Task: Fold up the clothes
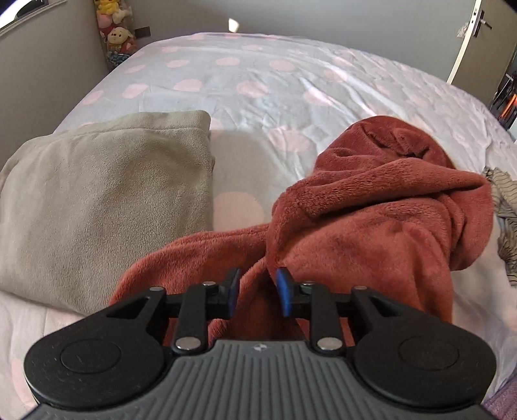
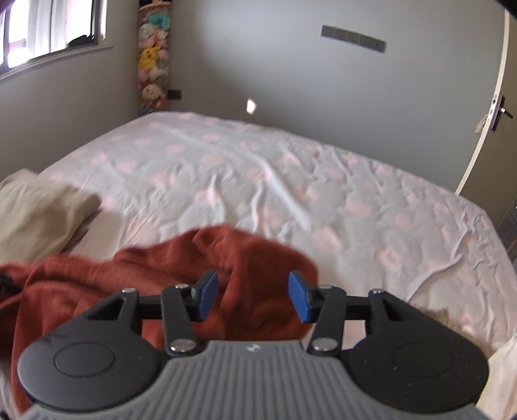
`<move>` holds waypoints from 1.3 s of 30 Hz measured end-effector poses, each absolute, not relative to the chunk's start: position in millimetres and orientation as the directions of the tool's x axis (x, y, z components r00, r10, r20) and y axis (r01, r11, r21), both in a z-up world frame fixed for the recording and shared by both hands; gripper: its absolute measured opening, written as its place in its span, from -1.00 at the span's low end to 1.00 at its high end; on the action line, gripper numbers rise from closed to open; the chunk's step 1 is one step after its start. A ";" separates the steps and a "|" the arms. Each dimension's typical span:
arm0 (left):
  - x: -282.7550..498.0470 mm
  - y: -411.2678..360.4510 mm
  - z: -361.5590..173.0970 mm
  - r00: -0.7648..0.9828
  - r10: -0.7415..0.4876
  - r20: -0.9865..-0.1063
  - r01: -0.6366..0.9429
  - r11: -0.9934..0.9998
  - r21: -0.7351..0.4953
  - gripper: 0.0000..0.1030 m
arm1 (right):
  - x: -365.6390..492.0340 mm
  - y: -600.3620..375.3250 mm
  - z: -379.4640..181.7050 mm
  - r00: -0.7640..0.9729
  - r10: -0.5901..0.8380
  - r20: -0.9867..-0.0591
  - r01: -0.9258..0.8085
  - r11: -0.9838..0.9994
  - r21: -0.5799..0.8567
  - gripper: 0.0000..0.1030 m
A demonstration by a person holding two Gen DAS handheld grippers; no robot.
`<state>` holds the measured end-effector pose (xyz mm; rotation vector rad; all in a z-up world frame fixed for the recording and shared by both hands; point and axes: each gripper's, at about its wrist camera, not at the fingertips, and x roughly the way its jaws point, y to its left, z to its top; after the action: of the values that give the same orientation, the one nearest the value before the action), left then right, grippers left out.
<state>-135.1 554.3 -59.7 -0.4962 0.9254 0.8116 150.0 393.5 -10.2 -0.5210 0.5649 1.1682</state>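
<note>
Nearest in the left wrist view: the left gripper (image 1: 258, 286), black body w/ grey ribbed housing and 2 blue pads (image 1: 283, 290). Jaws stand narrowly apart; a ridge of the rust-red fleece garment (image 1: 371, 226) rises into the gap, but the pads don't press on it, so nothing is held. A small embossed logo sits on the housing, too small to read.

The right gripper (image 2: 252, 297) is the same build, also 2 blue pads (image 2: 299, 300), jaws roughly half open, wider than the left. Red fleece (image 2: 135, 274) lies below and between them, not pinched. This view is blurred.

The red fleece is 1 piece, crumpled in a heap near the front edge of the bed, a flat strip running toward the left gripper and a bunched hump to the right of it.

Left of it, apart from it w/ bare sheet between: 1 beige fleece item, folded flat (image 1: 106, 197), also seen in the right wrist view (image 2: 42, 206).

At the right edge of the left view: 1 striped grey-white cloth (image 1: 507, 219), partly cut off, just beside the red heap.

All rest on the white bedsheet w/ pale pink dots (image 1: 258, 84), creased.

Far back: a column of plush toys in the corner (image 2: 153, 64), count unclear; 1 window (image 2: 48, 29); 1 dark wall strip (image 2: 353, 38); 1 door w/ handle (image 2: 499, 111). No readable writing anywhere.
</note>
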 end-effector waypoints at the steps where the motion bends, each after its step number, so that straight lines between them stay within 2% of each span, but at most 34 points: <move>1: -135.9 549.9 -58.8 0.347 0.407 -0.845 -0.792 0.610 -0.031 -0.34 | 142.3 383.4 -18.5 0.270 0.694 -0.667 -0.952 0.297 -0.076 0.00; 4: -137.4 537.7 -59.7 0.342 0.446 -0.827 -0.802 0.597 -0.009 -0.14 | 124.3 355.3 -45.0 0.209 0.677 -0.706 -0.959 0.283 -0.012 0.00; 12: -158.4 520.4 -87.6 0.449 0.467 -0.762 -0.827 0.539 -0.157 -0.09 | 96.6 327.5 -119.5 0.059 0.638 -0.768 -0.899 0.369 0.238 0.06; 19: -164.9 523.7 -105.3 0.426 0.474 -0.771 -0.853 0.496 -0.166 -0.08 | 84.3 343.6 -168.1 -0.011 0.589 -0.808 -0.826 0.450 0.340 0.09; 22: -165.1 527.4 -115.6 0.424 0.457 -0.782 -0.855 0.488 -0.178 -0.08 | 82.1 347.9 -189.5 -0.035 0.577 -0.816 -0.793 0.480 0.374 0.22; 23: -163.7 528.0 -118.4 0.416 0.453 -0.788 -0.855 0.490 -0.170 -0.08 | 80.5 348.5 -192.4 -0.034 0.585 -0.810 -0.787 0.483 0.382 0.31; 25: -160.7 529.1 -123.0 0.401 0.448 -0.799 -0.855 0.495 -0.152 -0.08 | 72.7 354.4 -192.5 -0.015 0.582 -0.813 -0.807 0.474 0.354 0.35; 26: -159.3 529.5 -123.8 0.398 0.447 -0.801 -0.855 0.498 -0.146 -0.08 | 67.4 357.4 -191.3 0.001 0.578 -0.816 -0.823 0.463 0.328 0.29; 28: -157.4 529.8 -124.7 0.396 0.446 -0.803 -0.853 0.503 -0.141 -0.08 | 59.8 359.9 -188.7 0.011 0.589 -0.808 -0.845 0.438 0.307 0.00; 29: -157.2 529.5 -125.2 0.394 0.446 -0.803 -0.853 0.504 -0.139 -0.08 | 57.7 359.5 -187.3 0.005 0.600 -0.800 -0.847 0.427 0.315 -0.25; 30: -156.9 529.0 -125.7 0.392 0.446 -0.805 -0.852 0.506 -0.135 -0.08 | 55.8 358.6 -185.5 0.008 0.607 -0.795 -0.850 0.422 0.313 -0.33; 33: -157.0 527.7 -127.3 0.380 0.446 -0.810 -0.852 0.510 -0.119 -0.08 | 52.4 352.7 -175.8 0.040 0.621 -0.782 -0.855 0.427 0.295 -0.50; 39: -156.5 524.9 -125.3 0.365 0.453 -0.813 -0.858 0.504 -0.104 -0.07 | 61.1 319.5 -124.8 0.198 0.660 -0.725 -0.848 0.486 0.211 -0.58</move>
<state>-156.5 524.9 -125.3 -0.5801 0.8124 0.9061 61.1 319.5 -124.8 -0.2577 0.8642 1.0717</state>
